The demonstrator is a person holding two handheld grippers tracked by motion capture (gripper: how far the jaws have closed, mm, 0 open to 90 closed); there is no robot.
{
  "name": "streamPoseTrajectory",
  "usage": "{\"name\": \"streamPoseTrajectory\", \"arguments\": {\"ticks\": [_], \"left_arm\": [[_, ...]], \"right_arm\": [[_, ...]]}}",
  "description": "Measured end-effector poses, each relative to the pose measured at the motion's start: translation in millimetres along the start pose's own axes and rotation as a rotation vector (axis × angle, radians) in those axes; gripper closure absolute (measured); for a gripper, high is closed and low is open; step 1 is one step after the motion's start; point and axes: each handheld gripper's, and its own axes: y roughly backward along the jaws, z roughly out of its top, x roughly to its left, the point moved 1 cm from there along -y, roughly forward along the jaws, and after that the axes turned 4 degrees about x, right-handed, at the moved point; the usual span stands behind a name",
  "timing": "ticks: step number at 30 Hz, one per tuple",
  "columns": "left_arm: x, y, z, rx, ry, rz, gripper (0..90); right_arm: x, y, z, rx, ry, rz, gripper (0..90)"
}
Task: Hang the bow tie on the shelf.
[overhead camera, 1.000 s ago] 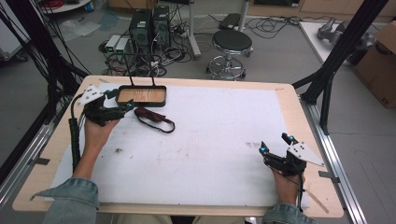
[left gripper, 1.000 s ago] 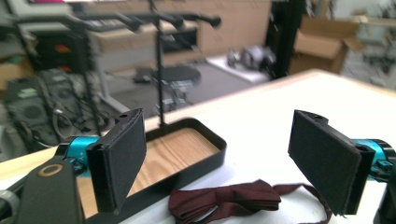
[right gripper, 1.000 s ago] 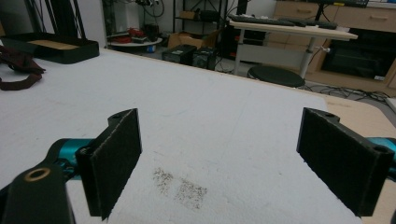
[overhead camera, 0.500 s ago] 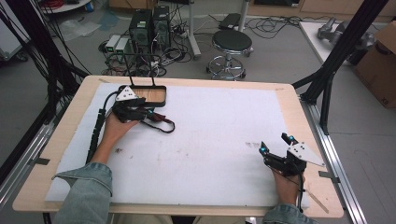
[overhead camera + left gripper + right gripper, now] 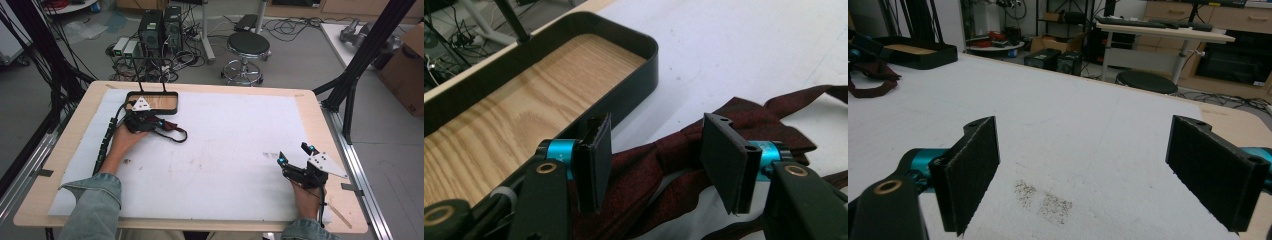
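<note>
A dark red bow tie (image 5: 172, 131) with its strap lies on the white mat just in front of a black tray with a wooden floor (image 5: 176, 102). My left gripper (image 5: 150, 122) is down over the tie's left part. In the left gripper view the crumpled red fabric (image 5: 744, 110) lies between the two pads of this gripper (image 5: 656, 150); the jaws have just been closing around it, and I see no firm pinch. The tray wall (image 5: 644, 65) stands right behind. My right gripper (image 5: 294, 153) rests open at the mat's near right, with nothing between its jaws (image 5: 1083, 165).
The white mat (image 5: 240, 145) covers most of the wooden table. A faint dark smudge (image 5: 1043, 200) marks it in front of the right gripper. Beyond the table's far edge are a stool (image 5: 247, 47), computer boxes and cables; black frame posts stand at both sides.
The left hand has moved right from the tray's left end and down onto the bow tie, its jaws narrowing around the fabric. The right hand has kept still.
</note>
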Motion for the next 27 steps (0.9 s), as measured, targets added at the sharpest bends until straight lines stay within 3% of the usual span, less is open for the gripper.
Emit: {"name": "streamPoseTrajectory", "arguments": {"ticks": [5,8,16,21,23,25,27], "left_arm": [[0.6,-1.9,-3.1,0.021,-0.006,-0.008,48.1],[-0.2,-2.6,-3.6,0.042,-0.04,0.006,47.5],[-3.2,-5.1,-5.1,0.068,-0.074,0.02,51.6],[-2.6,-5.0,-5.6,0.072,-0.073,0.013,54.9],[-3.0,-4.6,-5.8,0.075,-0.081,0.001,58.7],[-4.2,-4.8,-5.5,0.077,-0.089,-0.006,69.1],[-5.9,-5.1,-5.2,0.074,-0.096,-0.004,71.0]], "right_arm": [[0.2,0.1,-0.1,0.002,-0.003,0.001,12.9],[0.3,0.1,-0.1,0.003,-0.002,0.001,12.9],[-0.2,0.0,-0.1,0.001,0.0,-0.001,12.9],[-0.2,0.1,-0.1,0.002,-0.001,-0.001,12.9],[-0.3,0.1,-0.1,0.003,0.0,-0.001,12.9],[-0.2,0.1,-0.1,0.002,-0.003,-0.001,12.9],[-0.2,0.1,-0.1,0.002,-0.003,-0.003,12.9]]}}
